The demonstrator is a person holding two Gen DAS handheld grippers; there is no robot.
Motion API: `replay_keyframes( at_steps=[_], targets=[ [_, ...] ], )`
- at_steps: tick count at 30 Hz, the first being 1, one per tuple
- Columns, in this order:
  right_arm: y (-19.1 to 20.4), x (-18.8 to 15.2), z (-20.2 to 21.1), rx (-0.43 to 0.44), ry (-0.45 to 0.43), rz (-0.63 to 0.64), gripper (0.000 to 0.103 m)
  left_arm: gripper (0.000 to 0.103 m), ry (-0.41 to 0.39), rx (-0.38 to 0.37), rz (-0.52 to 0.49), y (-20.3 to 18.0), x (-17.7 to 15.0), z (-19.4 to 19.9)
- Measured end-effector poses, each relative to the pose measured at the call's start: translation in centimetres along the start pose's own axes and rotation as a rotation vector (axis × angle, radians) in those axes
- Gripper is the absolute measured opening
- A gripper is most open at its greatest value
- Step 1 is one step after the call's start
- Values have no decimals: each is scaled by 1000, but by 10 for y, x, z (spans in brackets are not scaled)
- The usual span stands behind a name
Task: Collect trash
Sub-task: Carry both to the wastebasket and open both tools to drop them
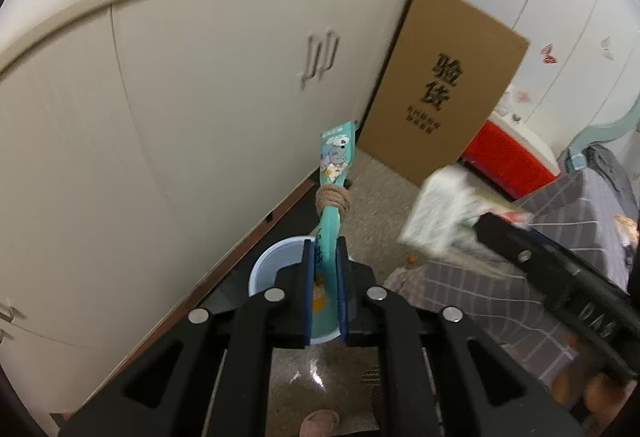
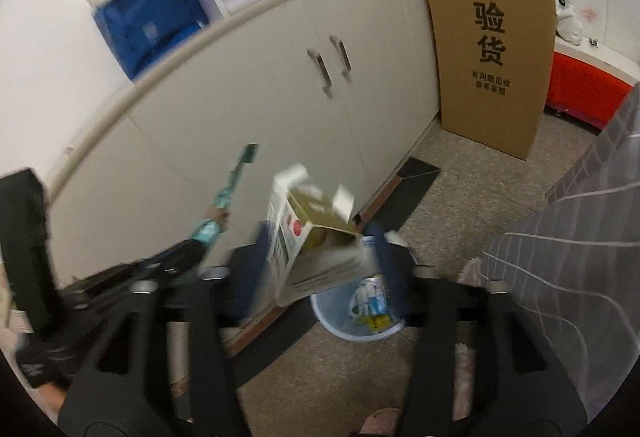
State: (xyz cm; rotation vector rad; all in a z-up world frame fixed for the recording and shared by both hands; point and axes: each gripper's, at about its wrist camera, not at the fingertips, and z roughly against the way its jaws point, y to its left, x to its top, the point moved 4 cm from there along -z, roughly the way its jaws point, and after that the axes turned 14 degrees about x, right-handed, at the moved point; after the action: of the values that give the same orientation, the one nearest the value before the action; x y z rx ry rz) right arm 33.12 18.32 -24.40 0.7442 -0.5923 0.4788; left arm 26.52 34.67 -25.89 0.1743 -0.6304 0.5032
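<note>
My left gripper is shut on a long teal snack packet with twine wound round its middle; the packet sticks up past the fingertips. Under it stands a light blue bin on the floor by the cabinet. In the right wrist view my right gripper stands open, its jaws wide apart. A white and olive carton hangs tilted and blurred between them, and neither pad presses on it. It is just above the bin, which holds a crumpled wrapper. The left gripper and the packet show at the left.
A cream cabinet runs along the left. A brown cardboard sheet leans at its far end, with a red box behind it. Grey plaid cloth fills the right side. A person's slipper is on the speckled floor.
</note>
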Motion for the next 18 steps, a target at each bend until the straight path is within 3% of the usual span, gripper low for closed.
replay_keyframes(
  at_steps=[4,18],
  targets=[
    [-20,-15,-26,-54,74,-29,75,9,28,10,-3,6,-4,-12],
    [-26,-21,-12,-80,40,-57,78,9,68,-9,-51,-16,-16,-29]
  ],
)
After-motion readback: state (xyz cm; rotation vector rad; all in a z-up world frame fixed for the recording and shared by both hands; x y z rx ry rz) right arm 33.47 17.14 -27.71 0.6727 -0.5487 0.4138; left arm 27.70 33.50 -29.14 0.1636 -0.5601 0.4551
